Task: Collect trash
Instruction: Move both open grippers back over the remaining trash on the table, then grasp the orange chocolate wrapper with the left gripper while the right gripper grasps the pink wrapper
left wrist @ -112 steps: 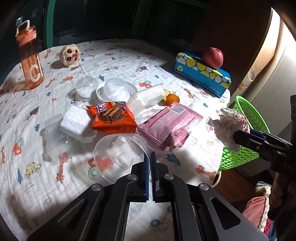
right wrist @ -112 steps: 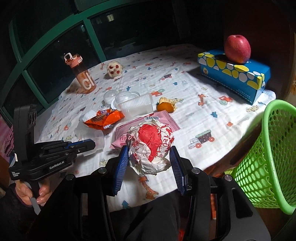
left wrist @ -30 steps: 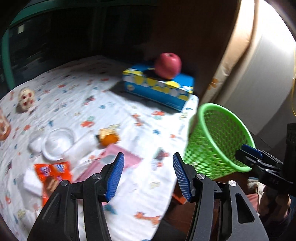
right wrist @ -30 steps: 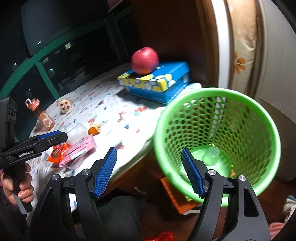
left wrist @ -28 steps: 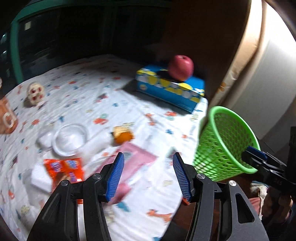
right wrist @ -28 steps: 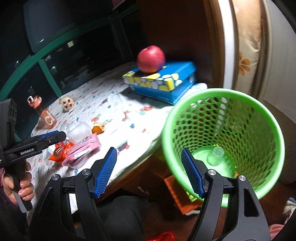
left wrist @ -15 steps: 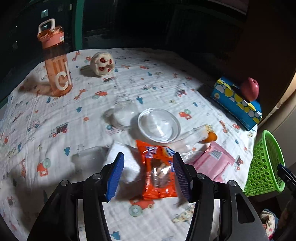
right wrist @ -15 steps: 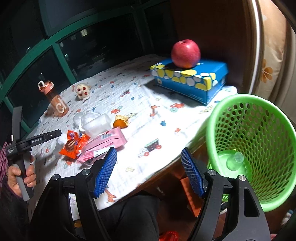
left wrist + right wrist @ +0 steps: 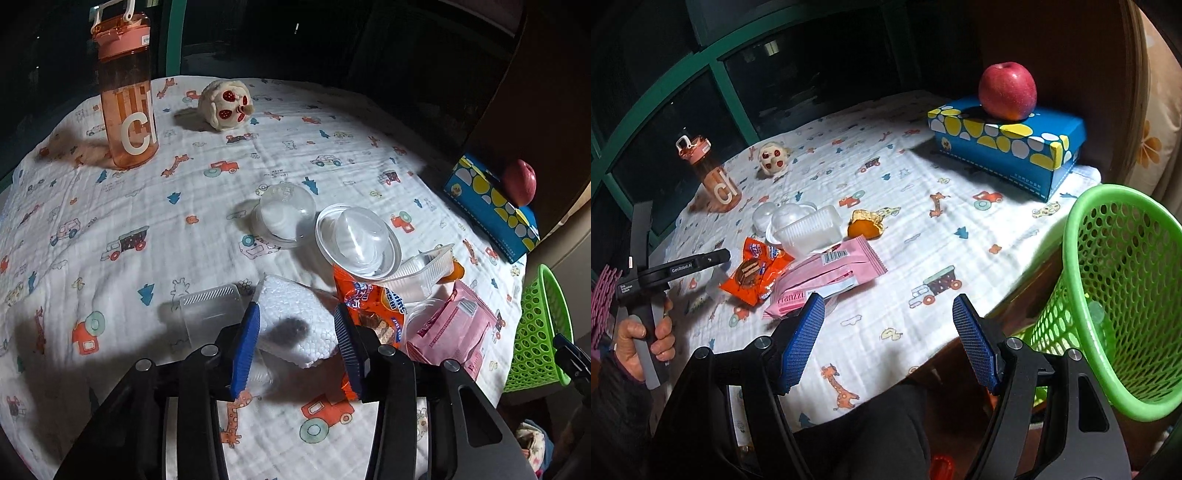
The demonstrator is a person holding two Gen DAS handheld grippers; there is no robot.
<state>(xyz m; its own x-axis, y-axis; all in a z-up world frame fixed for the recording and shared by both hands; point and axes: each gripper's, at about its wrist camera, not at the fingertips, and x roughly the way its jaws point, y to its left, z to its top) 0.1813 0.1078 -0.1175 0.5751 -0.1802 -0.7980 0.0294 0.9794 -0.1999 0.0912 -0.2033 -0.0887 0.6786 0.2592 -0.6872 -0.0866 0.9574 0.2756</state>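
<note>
Left gripper (image 9: 297,341) jaws closing, white foam block (image 9: 295,325) between them, not yet pinched. Judged light, crushable; grip its side faces gently.

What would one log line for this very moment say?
left gripper: closing around white foam block, pads not yet touching | right gripper: open, empty | green basket: beside table

Rough white foam block (image 9: 295,325) – glossy orange wrapper (image 9: 373,306) – crinkled cloth (image 9: 221,206).
</note>
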